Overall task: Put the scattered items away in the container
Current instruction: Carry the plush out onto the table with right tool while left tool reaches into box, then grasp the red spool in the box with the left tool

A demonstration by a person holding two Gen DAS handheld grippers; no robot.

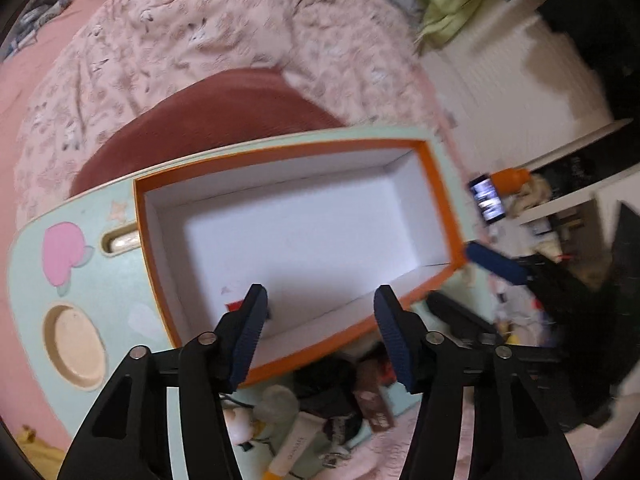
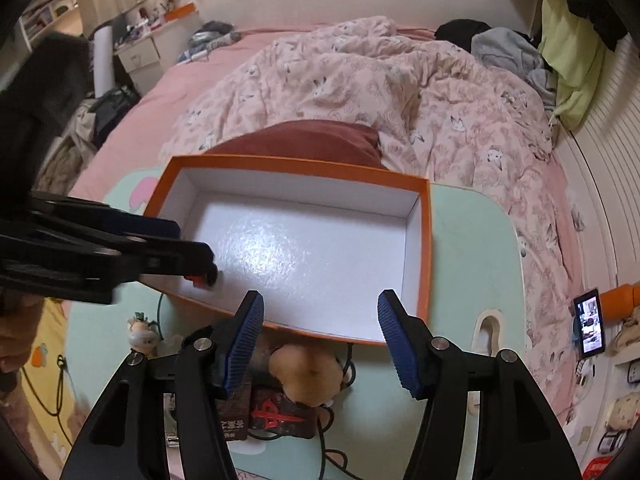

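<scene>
Box, orange outside and white inside, sits open on the mint worktop laid across a bed with a pink floral quilt. Both grippers hang over its near rim: the left gripper and right gripper each have their jaws parted with nothing between them. A plush toy, dark packet, tube and small figurine lie scattered on the worktop just outside the box.
</scene>
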